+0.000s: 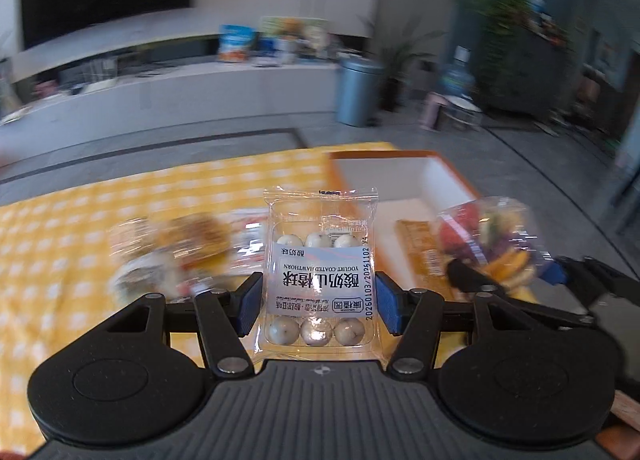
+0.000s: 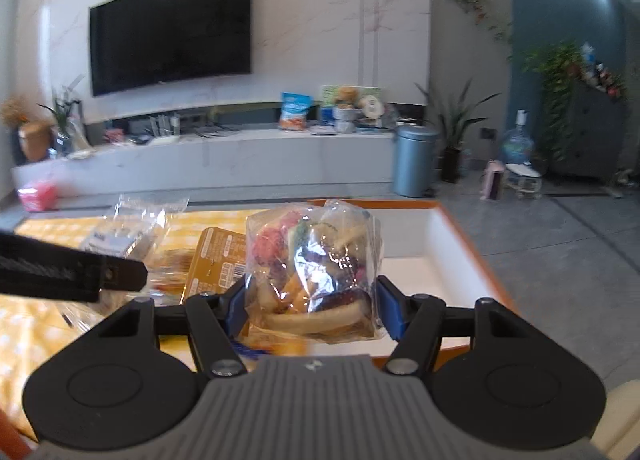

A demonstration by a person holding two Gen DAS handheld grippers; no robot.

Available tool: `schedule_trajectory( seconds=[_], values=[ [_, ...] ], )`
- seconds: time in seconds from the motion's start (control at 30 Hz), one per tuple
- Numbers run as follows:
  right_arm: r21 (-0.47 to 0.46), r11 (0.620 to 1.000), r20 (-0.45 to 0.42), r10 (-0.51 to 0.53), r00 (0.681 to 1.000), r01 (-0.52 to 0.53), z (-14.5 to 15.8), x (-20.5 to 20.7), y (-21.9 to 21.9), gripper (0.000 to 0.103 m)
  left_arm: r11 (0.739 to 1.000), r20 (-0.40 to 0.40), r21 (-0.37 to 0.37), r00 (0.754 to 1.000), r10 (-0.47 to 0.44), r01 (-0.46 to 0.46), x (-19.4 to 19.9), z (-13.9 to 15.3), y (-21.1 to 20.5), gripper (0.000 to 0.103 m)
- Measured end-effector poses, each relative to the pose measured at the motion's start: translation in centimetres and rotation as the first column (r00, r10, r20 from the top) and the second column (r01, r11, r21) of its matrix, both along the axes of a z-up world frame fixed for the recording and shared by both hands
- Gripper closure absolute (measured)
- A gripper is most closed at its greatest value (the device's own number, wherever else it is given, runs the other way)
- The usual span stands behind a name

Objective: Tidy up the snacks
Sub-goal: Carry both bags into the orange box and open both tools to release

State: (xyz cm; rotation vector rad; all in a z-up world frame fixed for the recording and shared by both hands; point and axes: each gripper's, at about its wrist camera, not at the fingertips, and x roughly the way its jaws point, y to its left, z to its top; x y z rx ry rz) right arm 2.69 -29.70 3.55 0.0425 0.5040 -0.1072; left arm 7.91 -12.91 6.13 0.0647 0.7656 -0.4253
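My left gripper (image 1: 319,302) is shut on a clear pack of yogurt-coated hawthorn balls (image 1: 320,276), held upright above the yellow checked cloth (image 1: 80,220). In the right wrist view my right gripper (image 2: 313,306) is shut on a clear bag of mixed dried fruit (image 2: 316,268), lifted in front of the white tray with an orange rim (image 2: 472,244). That fruit bag (image 1: 490,244) and the right gripper (image 1: 508,280) also show at the right of the left wrist view. A gold snack packet (image 2: 218,260) lies at the tray's left side, and the hawthorn pack (image 2: 128,232) shows beyond the left gripper's finger.
Blurred wrapped snacks (image 1: 180,252) lie on the cloth left of the hawthorn pack. The gold packet (image 1: 424,256) rests inside the tray (image 1: 440,172). Beyond the table are a grey floor, a low TV bench (image 2: 240,156) and a blue bin (image 2: 414,160).
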Motion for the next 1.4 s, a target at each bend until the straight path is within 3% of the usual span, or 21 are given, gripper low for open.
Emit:
schedule_trajectory(
  seconds=[0.1,0.2,0.47,0.73,0.93,1.23,1.4],
  values=[
    [-0.003,0.999,-0.057,-0.035,0.998,0.034,-0.1,1.0,-3.2,0.04,0.995,-0.006,0.035,0.996,-0.089,0.089,1.4,0.4,-4.1,0.036],
    [0.004,0.998,-0.116,-0.06,0.991,0.061,-0.6,2.2,-6.3,0.04,0.988,-0.077,0.007,0.985,-0.155,0.156,3.3,0.2,-7.4,0.036],
    [0.017,0.999,-0.265,-0.04,0.963,0.046,-2.6,6.5,-10.7,0.04,0.971,-0.167,0.048,0.96,-0.224,0.234,7.4,-2.1,-13.3,0.036],
    [0.014,1.0,-0.362,-0.012,0.932,0.019,-4.8,9.1,-12.5,0.04,0.961,-0.228,0.061,0.941,-0.251,0.271,9.0,-4.2,-15.1,0.036],
    [-0.002,0.999,-0.424,0.035,0.905,-0.039,-5.9,10.6,-12.9,0.04,0.937,-0.252,0.13,0.925,-0.286,0.325,9.3,-5.7,-16.4,0.036],
    [-0.012,0.998,-0.495,0.055,0.867,-0.069,-6.9,11.4,-12.5,0.04,0.918,-0.243,0.19,0.922,-0.301,0.349,8.8,-7.3,-17.5,0.036],
    [-0.019,0.998,-0.499,0.047,0.865,-0.065,-6.7,11.3,-12.5,0.038,0.911,-0.25,0.203,0.918,-0.307,0.36,8.8,-7.8,-17.8,0.036]
  ],
)
